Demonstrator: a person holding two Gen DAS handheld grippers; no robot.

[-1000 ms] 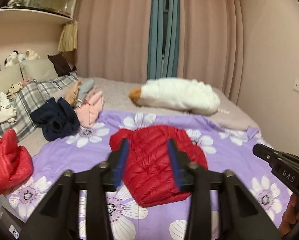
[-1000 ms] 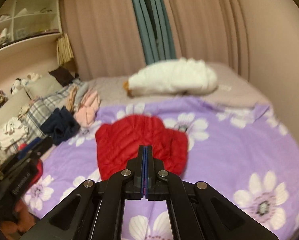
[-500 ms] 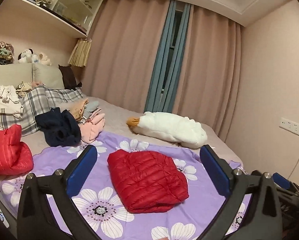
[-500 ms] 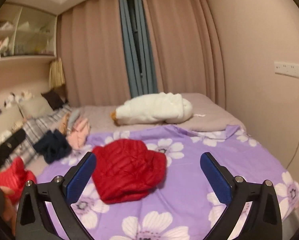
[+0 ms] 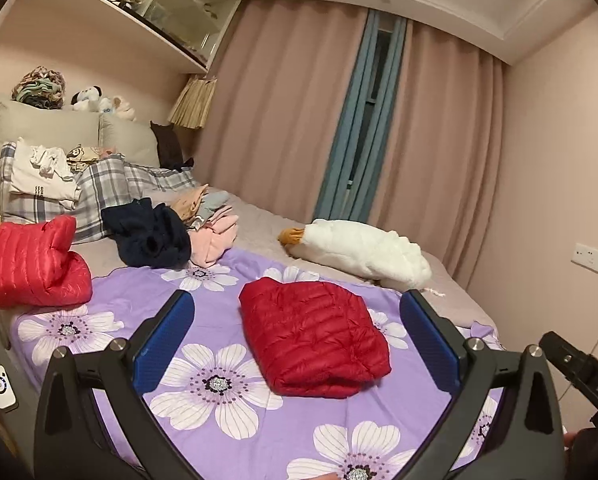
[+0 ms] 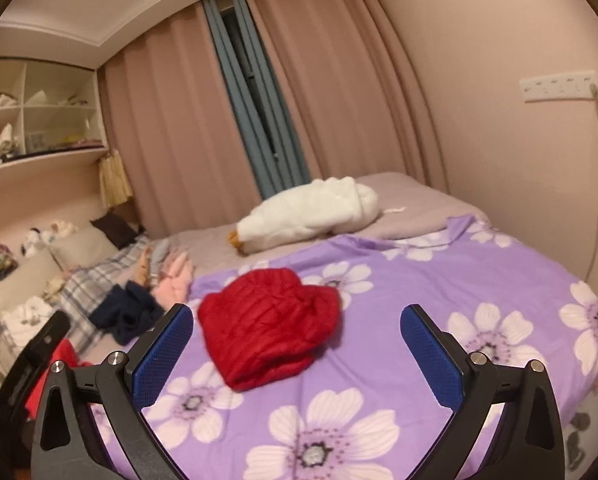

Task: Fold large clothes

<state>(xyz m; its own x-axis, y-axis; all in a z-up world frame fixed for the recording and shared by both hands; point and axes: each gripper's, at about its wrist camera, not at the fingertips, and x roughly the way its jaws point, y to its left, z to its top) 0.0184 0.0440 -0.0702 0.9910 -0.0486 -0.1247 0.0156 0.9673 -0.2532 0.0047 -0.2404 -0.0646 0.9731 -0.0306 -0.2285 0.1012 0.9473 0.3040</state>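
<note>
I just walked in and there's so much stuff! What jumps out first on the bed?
The folded red jacket lies in the middle of the purple flowery sheet, between both open grippers. Behind it, near the curtains, a big white goose toy is lying on its side. At the left edge sits a second red jacket, beside a heap of clothes.

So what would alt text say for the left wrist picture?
A folded red jacket lies on a purple flowered bedspread, framed by the open left gripper. Behind it lie a white goose plush, a clothes pile and a second red jacket.
</note>
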